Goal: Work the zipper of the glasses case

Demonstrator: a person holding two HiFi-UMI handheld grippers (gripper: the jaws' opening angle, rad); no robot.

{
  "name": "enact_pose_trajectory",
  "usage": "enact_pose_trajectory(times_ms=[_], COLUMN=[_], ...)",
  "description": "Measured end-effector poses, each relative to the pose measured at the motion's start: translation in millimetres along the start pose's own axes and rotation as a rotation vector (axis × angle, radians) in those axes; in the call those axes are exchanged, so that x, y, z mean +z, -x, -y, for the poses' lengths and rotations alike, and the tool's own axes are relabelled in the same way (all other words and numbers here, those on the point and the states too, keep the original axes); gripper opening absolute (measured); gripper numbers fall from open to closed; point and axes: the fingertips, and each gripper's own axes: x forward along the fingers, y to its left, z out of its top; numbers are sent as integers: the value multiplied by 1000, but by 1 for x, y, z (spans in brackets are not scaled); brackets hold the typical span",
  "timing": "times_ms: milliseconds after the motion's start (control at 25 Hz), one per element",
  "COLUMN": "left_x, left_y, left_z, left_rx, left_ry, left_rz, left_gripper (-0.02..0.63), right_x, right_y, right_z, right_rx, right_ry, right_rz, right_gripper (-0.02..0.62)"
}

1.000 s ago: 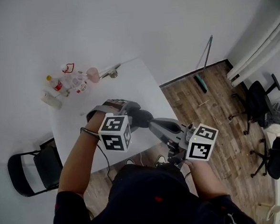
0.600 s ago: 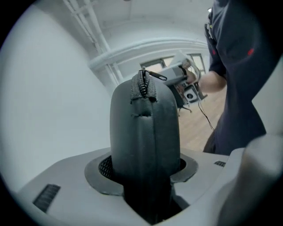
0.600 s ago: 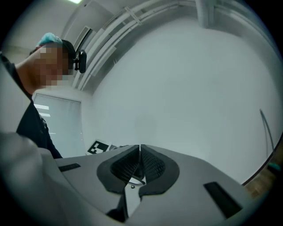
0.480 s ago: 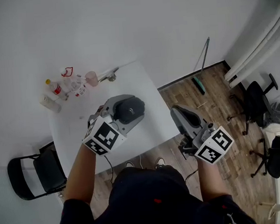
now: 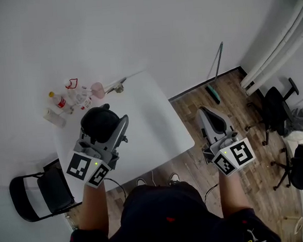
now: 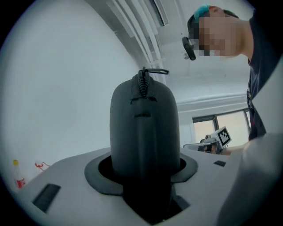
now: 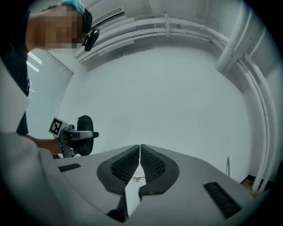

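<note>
The white table [image 5: 151,118] fills the middle of the room. Over its 9 o'clock side, the left gripper [image 5: 110,127] is clamped on the black glasses case [image 6: 143,128]. The case stands on end between the jaws, its zipper pull [image 6: 154,71] at 12 o'clock. The right gripper [image 7: 140,155] hangs off the table's 3 o'clock edge, pinched closed with nothing in it. Bottles [image 5: 62,102] cluster at 11 o'clock. The case's lower end sinks into dark between the jaws, so the zipper's run down its sides can't be made out.
</note>
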Motion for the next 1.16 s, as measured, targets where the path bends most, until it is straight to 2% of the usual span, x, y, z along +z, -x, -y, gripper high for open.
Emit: enact_pose_trajectory(times_ms=[160, 360, 1160], left_x=[5, 3, 2], left_y=[25, 43, 46], left_z=[-12, -16, -9], left_rx=[75, 104, 76], left_ry=[34, 48, 43], left_rz=[19, 28, 24], left_gripper=[264, 264, 264], right_x=[12, 18, 12], right_y=[6, 14, 18], right_z=[13, 23, 15], right_rx=[-75, -121, -113], right_ry=[54, 64, 74], right_rz=[26, 42, 32], right_gripper=[20, 20, 20])
